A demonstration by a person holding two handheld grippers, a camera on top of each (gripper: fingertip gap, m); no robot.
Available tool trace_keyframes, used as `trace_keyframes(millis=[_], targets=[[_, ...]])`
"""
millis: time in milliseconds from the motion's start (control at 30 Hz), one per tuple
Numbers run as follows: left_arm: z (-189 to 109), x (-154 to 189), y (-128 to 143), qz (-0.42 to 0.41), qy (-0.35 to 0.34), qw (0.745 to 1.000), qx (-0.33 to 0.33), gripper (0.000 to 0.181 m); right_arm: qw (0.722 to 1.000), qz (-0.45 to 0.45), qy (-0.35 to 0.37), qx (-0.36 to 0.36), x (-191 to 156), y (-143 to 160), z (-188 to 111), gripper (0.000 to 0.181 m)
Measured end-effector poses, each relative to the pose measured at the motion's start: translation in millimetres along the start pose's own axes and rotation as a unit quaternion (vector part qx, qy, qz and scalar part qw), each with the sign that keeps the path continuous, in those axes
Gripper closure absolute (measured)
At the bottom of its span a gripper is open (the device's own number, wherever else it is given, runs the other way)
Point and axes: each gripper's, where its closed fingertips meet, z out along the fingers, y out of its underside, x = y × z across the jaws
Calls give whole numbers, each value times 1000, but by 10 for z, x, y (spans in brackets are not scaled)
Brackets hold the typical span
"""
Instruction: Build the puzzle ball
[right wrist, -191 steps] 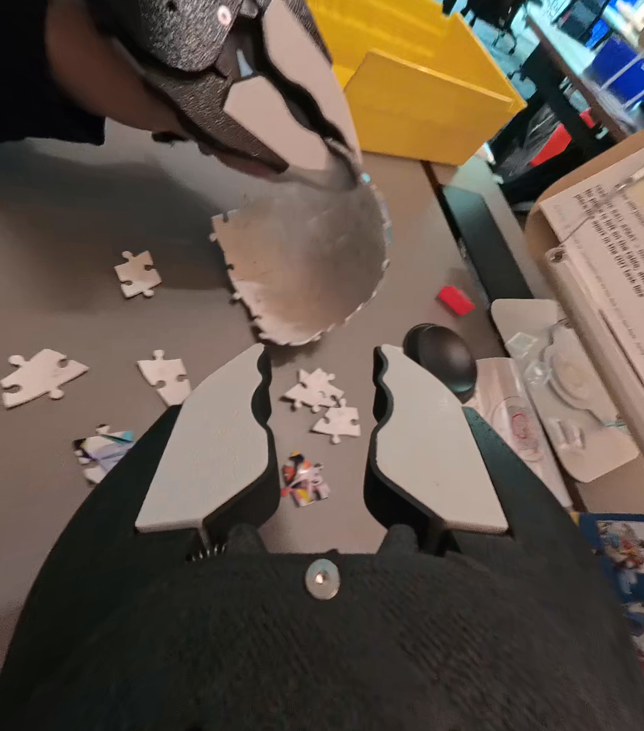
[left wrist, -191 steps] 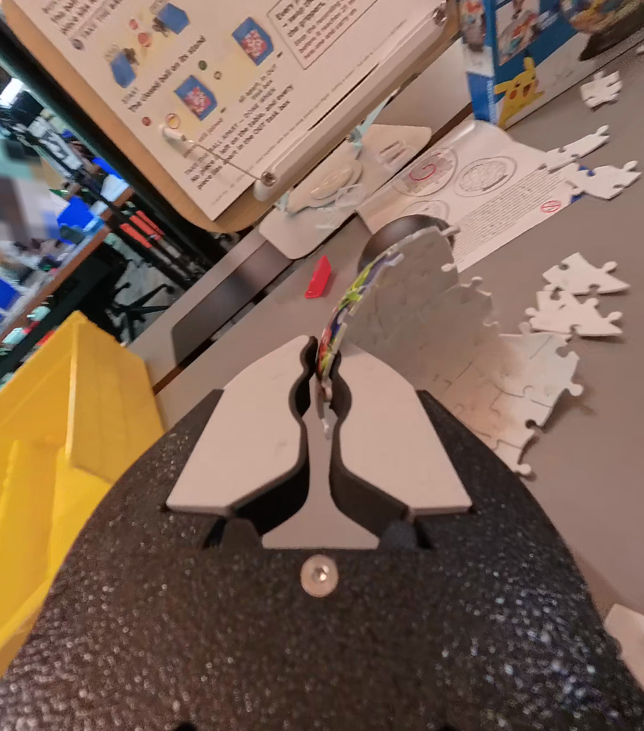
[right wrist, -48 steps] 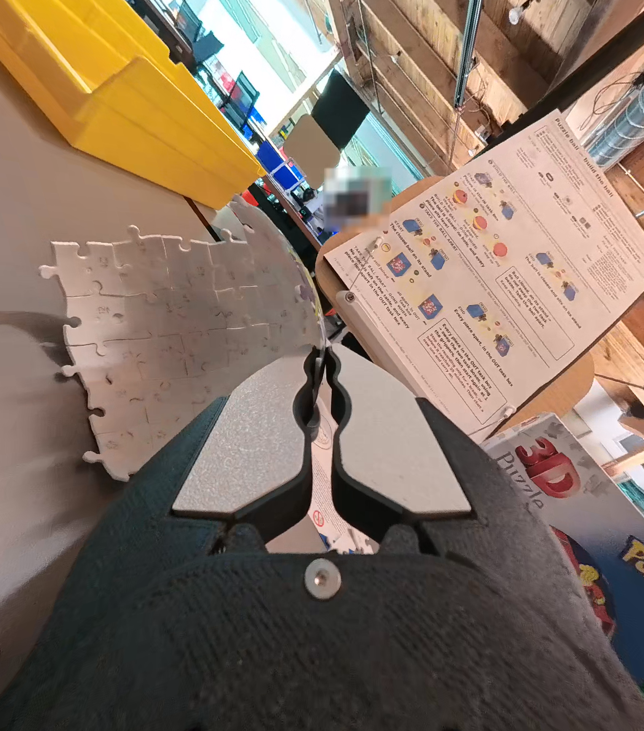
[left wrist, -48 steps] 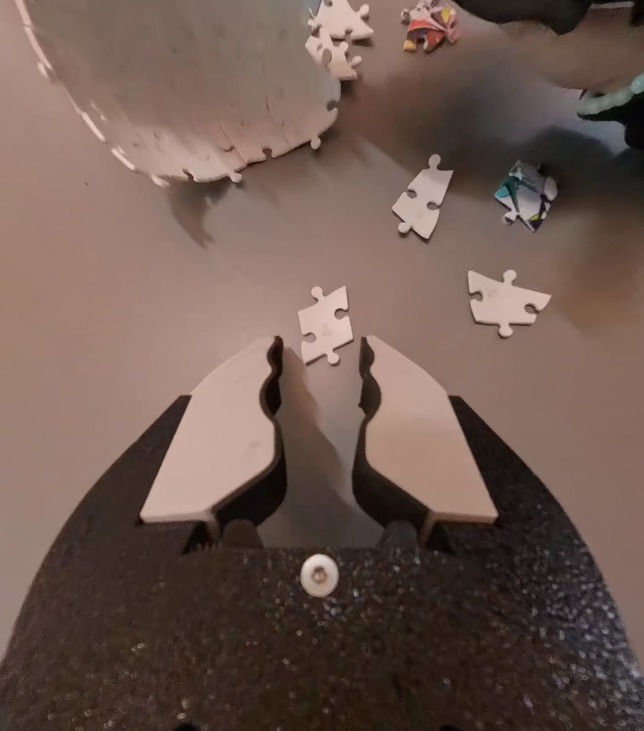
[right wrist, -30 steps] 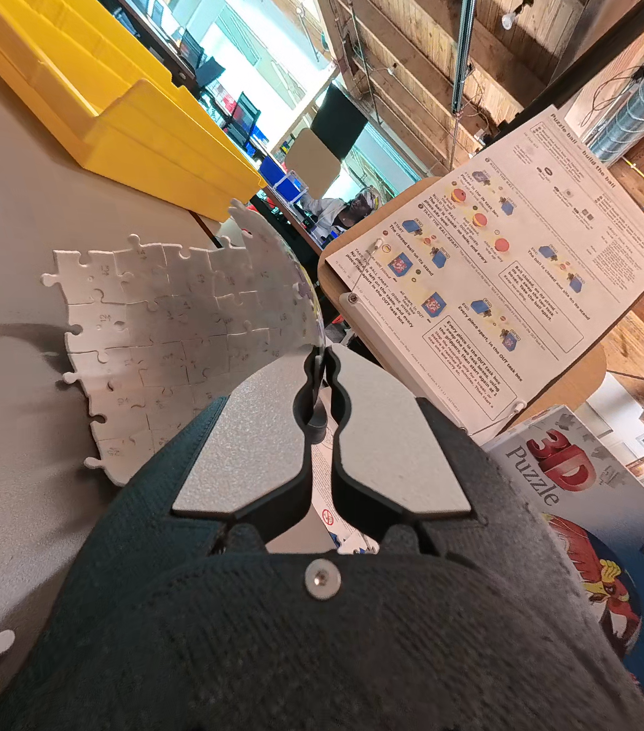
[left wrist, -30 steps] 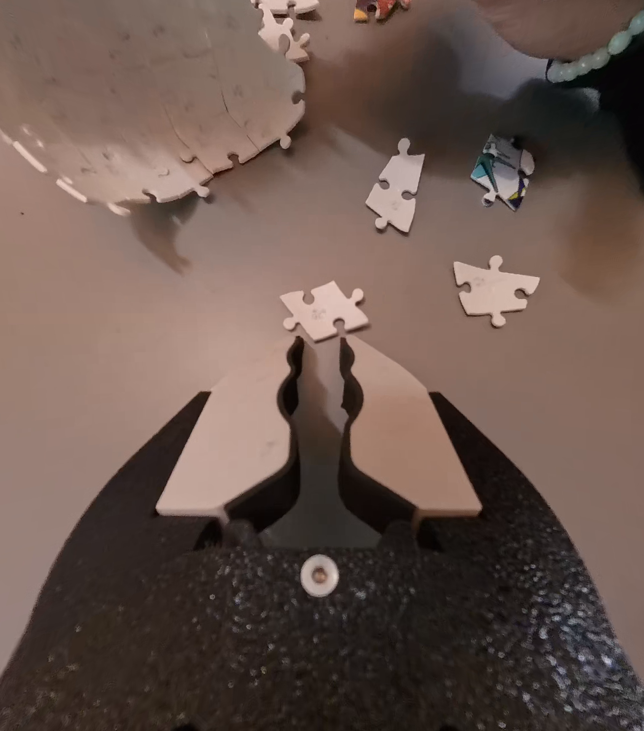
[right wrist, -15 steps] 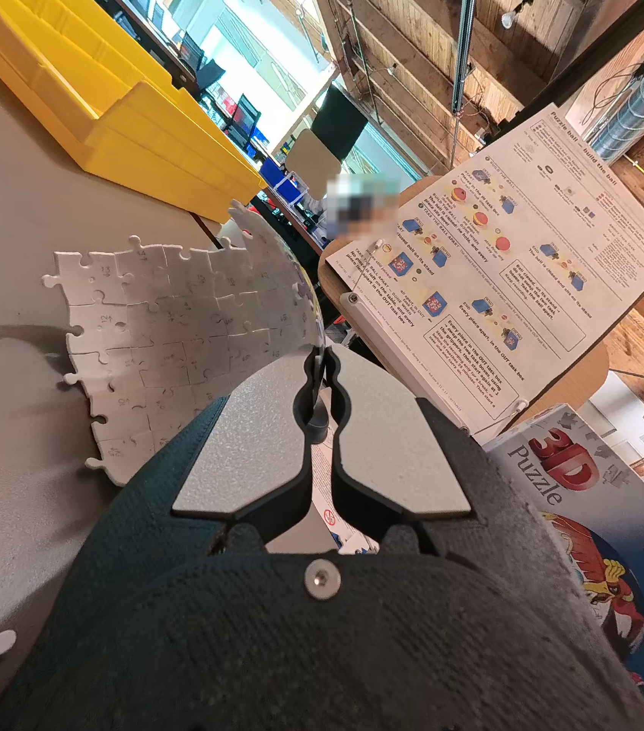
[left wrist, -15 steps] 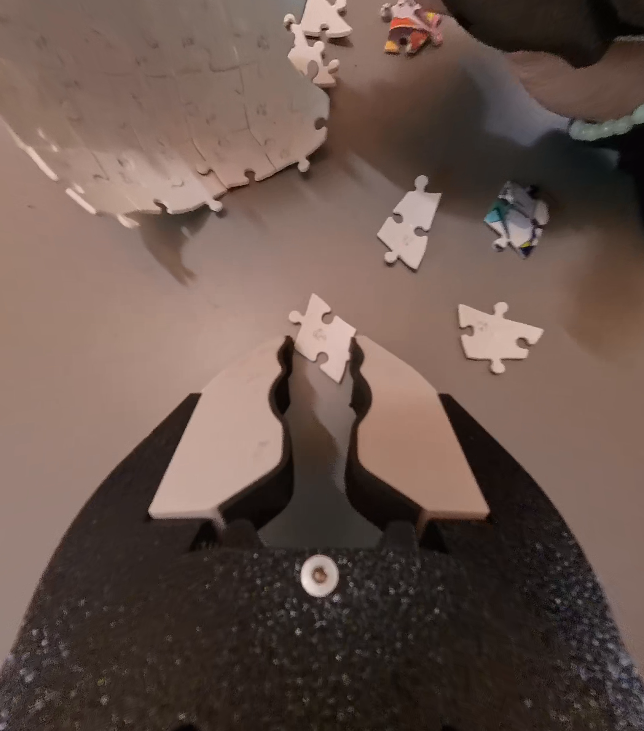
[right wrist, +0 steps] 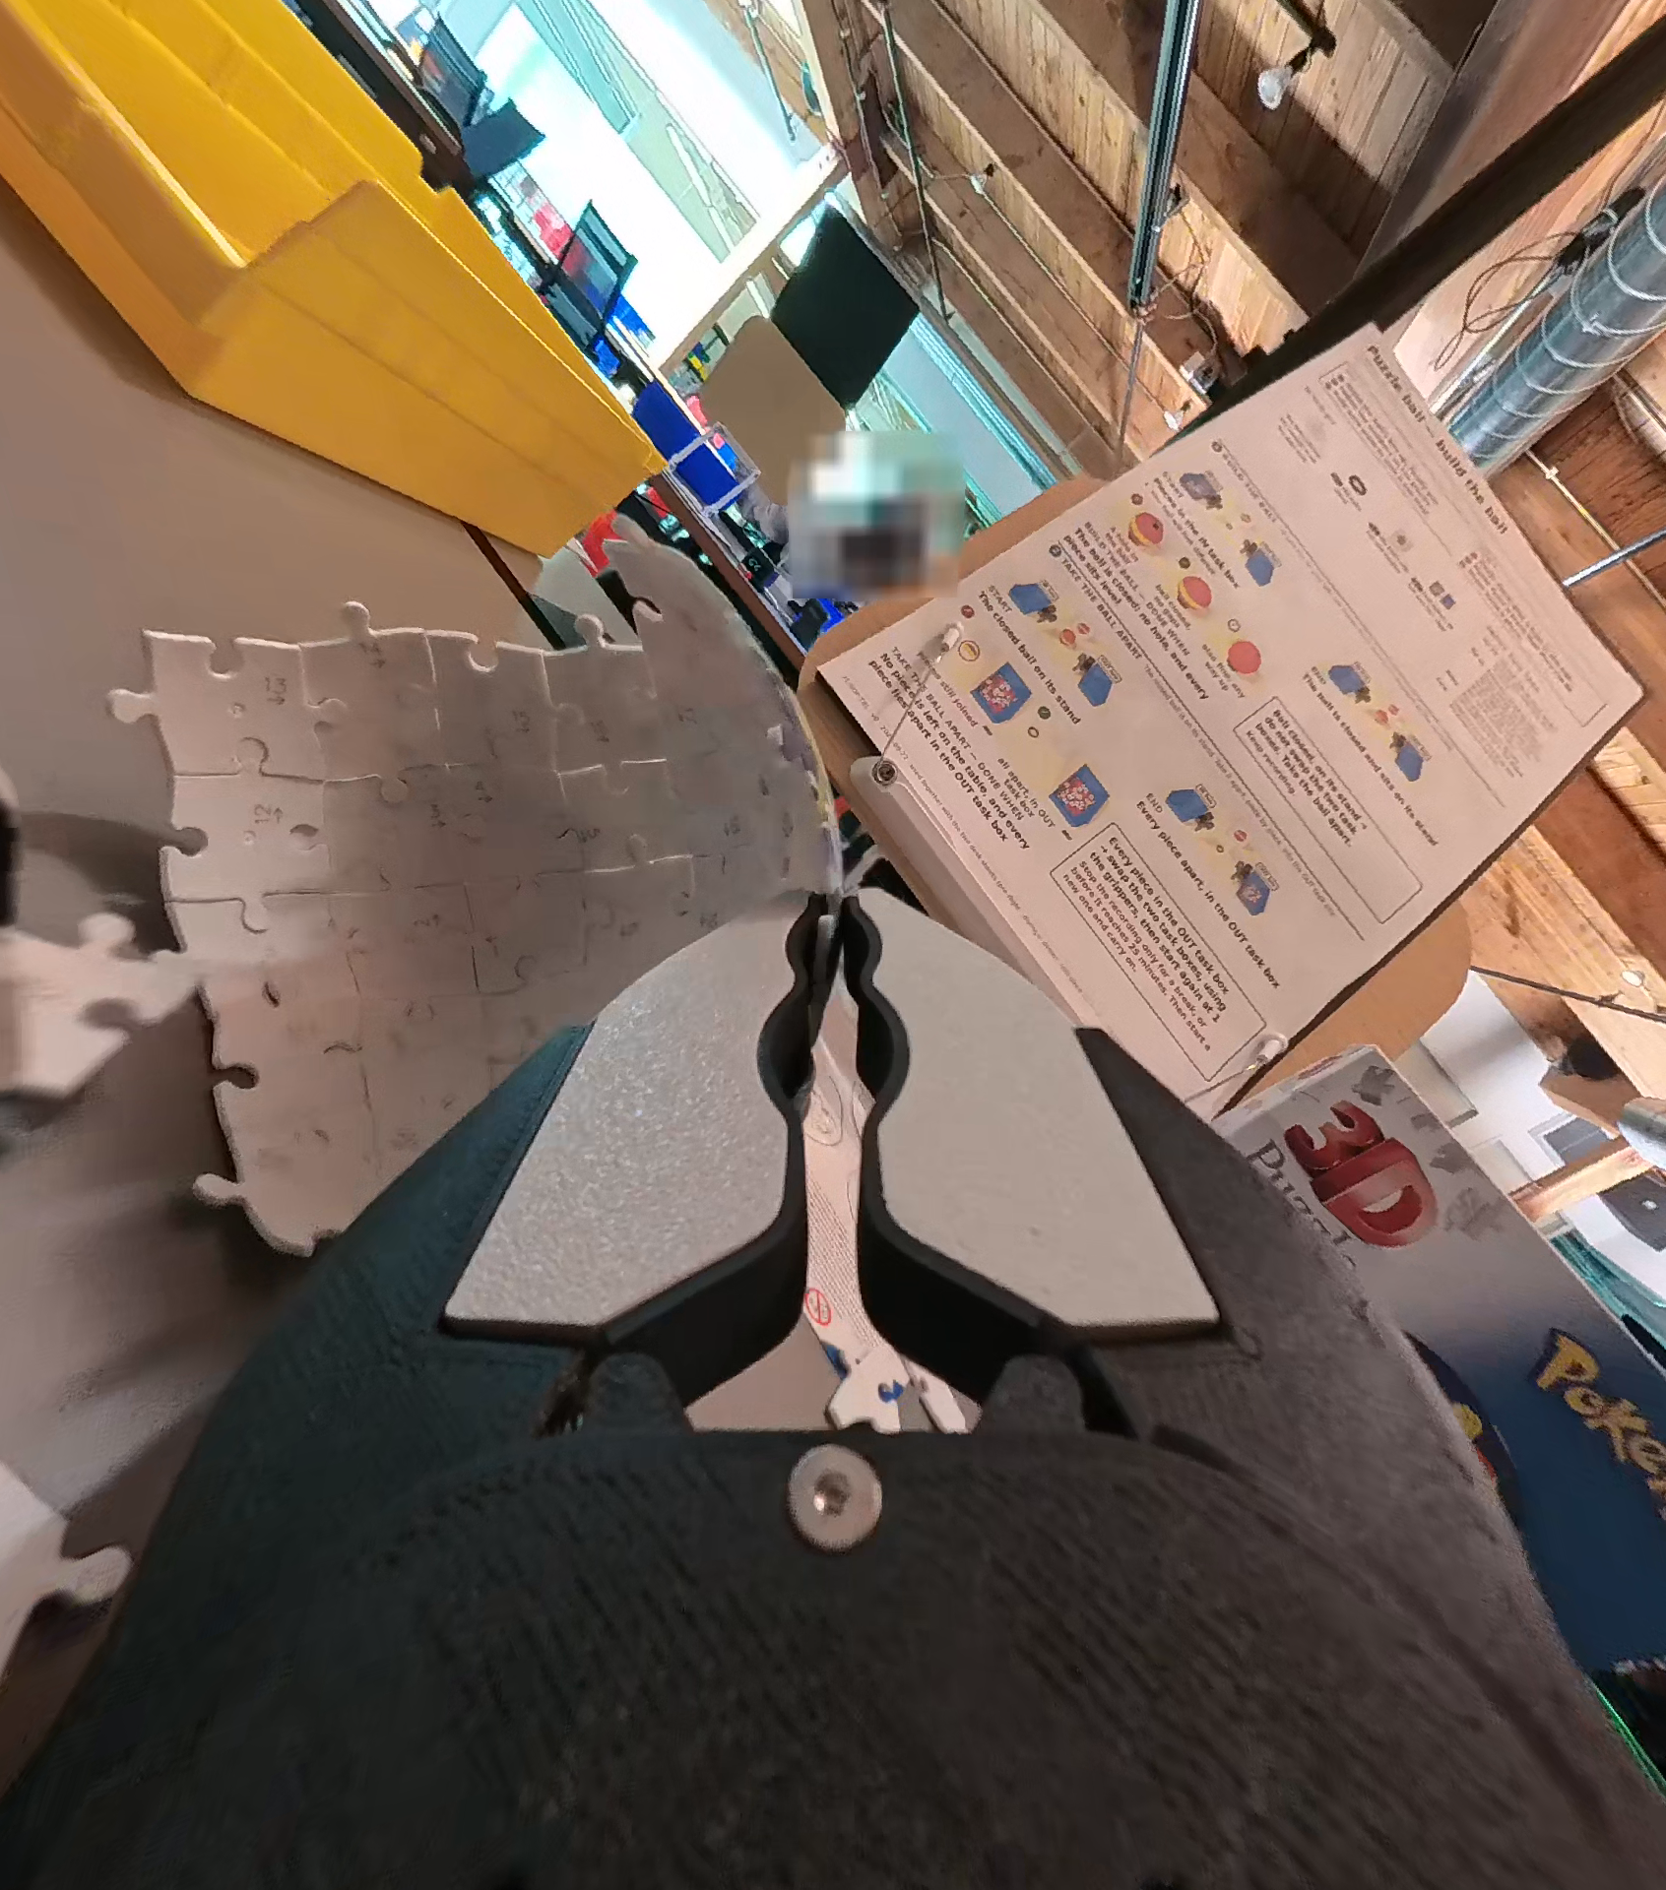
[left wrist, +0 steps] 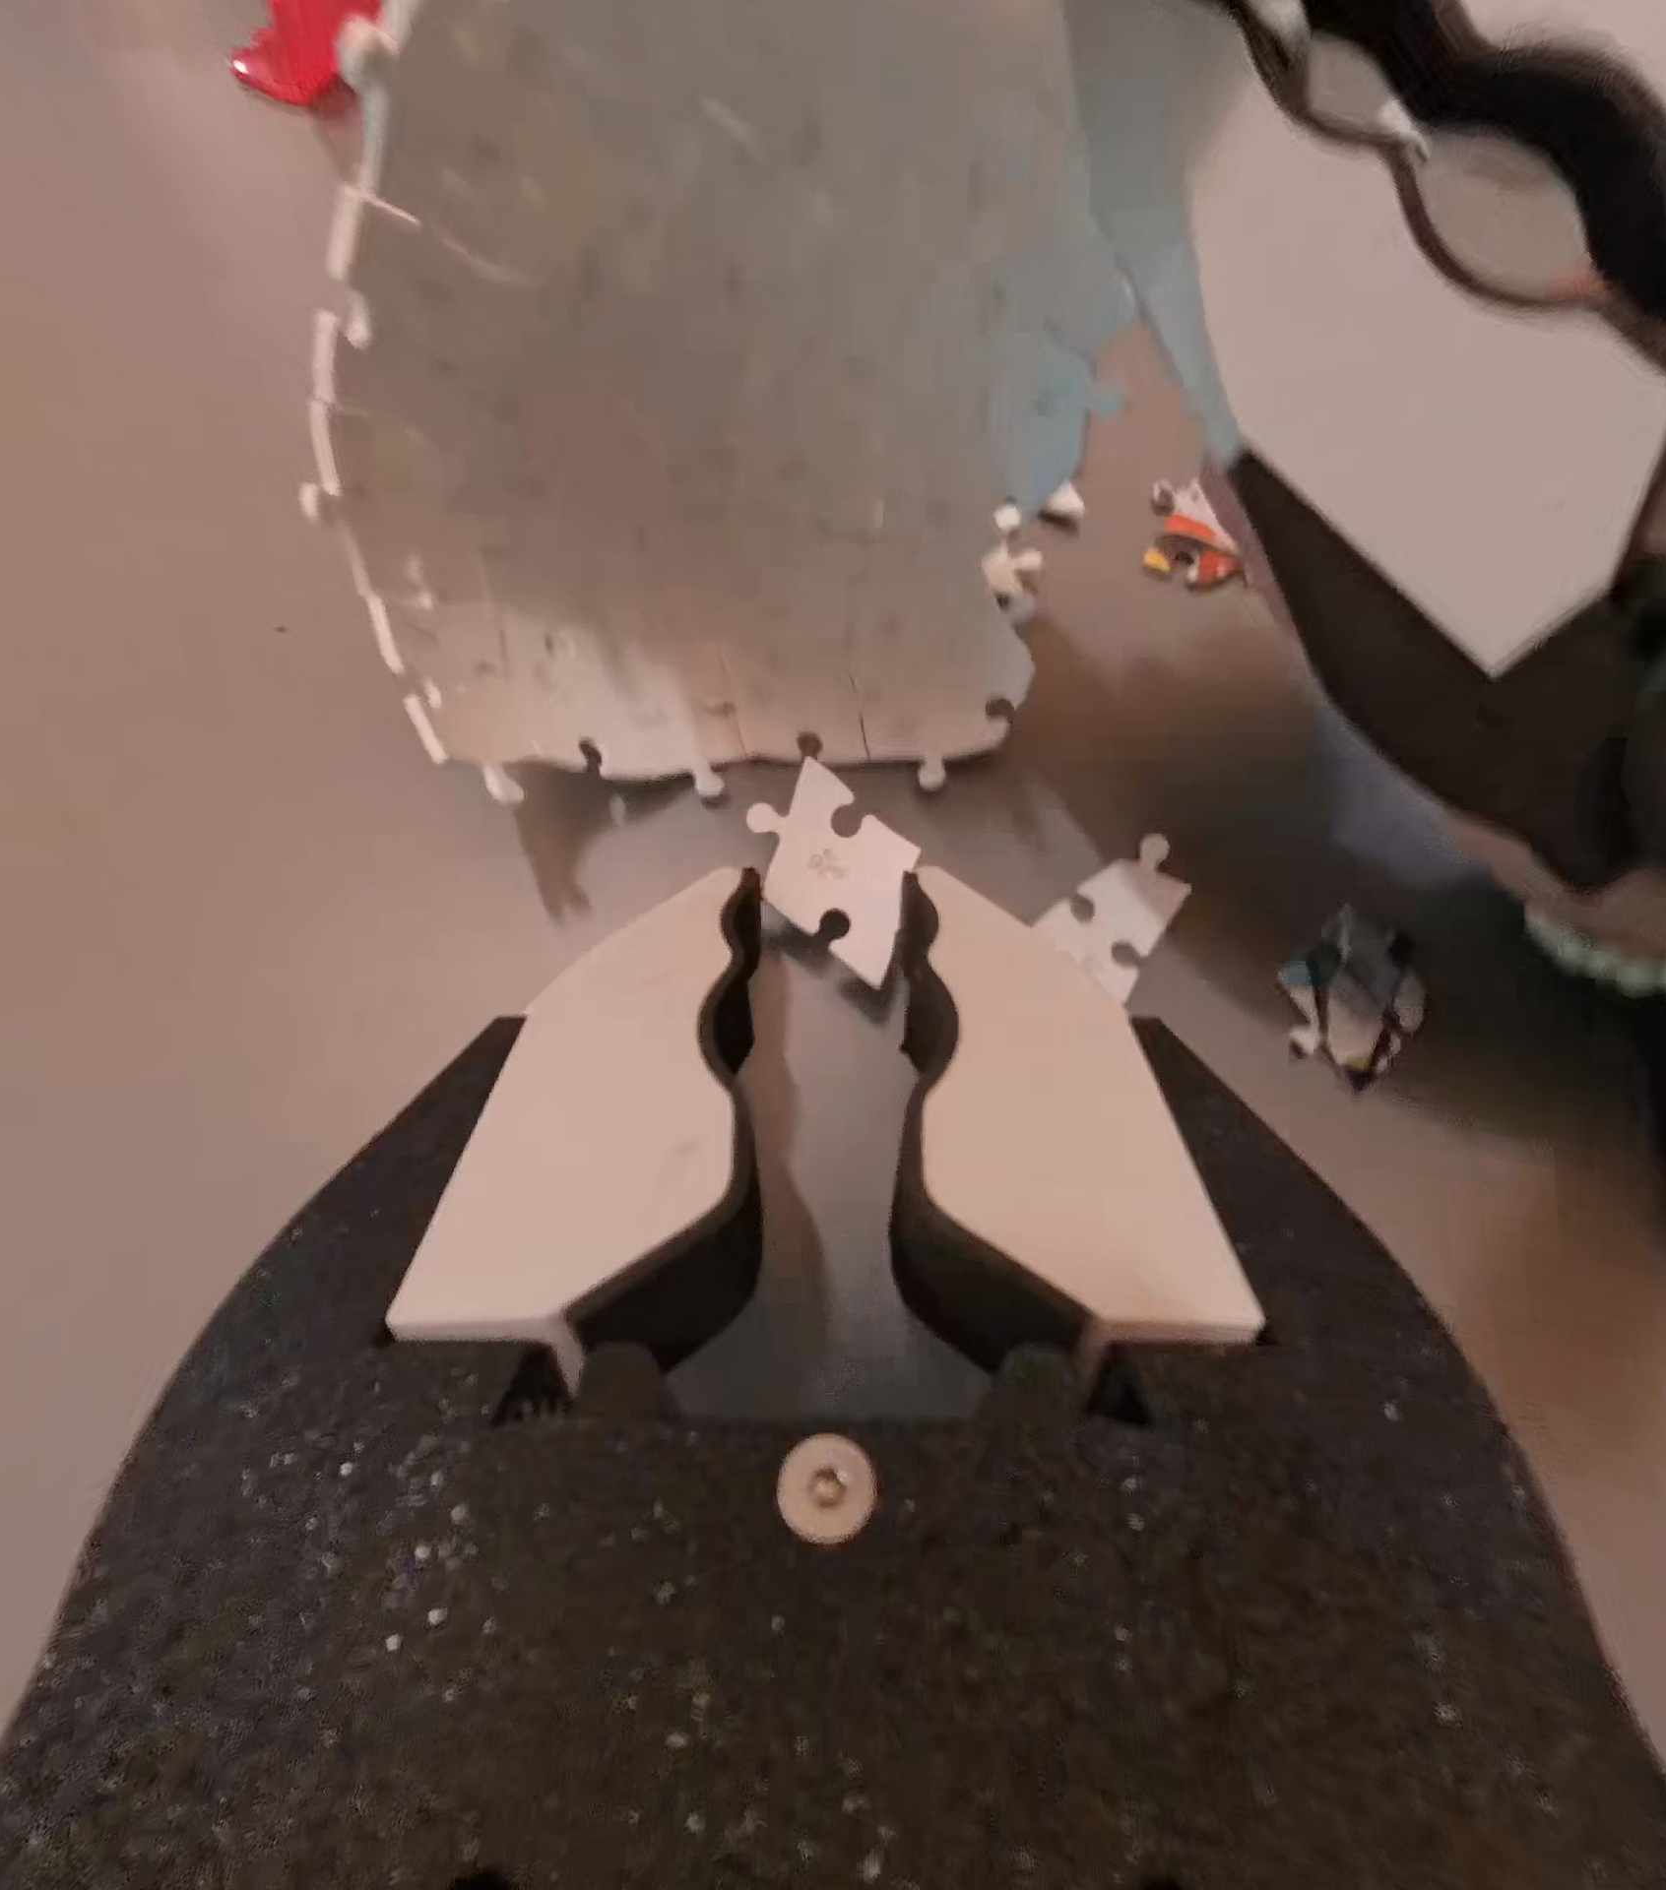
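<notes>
The left gripper [left wrist: 829, 900] pinches a loose white puzzle piece [left wrist: 834, 874] by its edges, tilted, just under the toothed lower rim of the curved half-built shell [left wrist: 686, 409]. That grip looks thin; a nudge against the rim could twist the piece free. To the right, the right gripper [right wrist: 831, 915] is clamped on the shell's edge, so pushing hard may flex or pop its joints.

White curved puzzle shell [right wrist: 461, 849] (upright), loose piece [left wrist: 834, 867]
</notes>
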Motion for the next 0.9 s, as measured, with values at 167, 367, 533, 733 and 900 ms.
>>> trace_keyframes(millis=[167,367,533,733,900], targets=[[104,66,-27,-43,-3,999,-19,156,1000,2,17,-14,-6,3,-72,178],[181,152,17,-50,-2,998,-38,156,999,20,15,-19,-12,32,-103,177],[178,171,41,-44,-14,998,-42,156,999,29,7,-17,-34,18,-152,175],[162,186,-35,-19,-13,1000,-21,154,999,34,2,-14,-55,5,-184,175],[77,168,-87,83,-10,996,0,163,999,36,1,-16,-54,9,-191,174]])
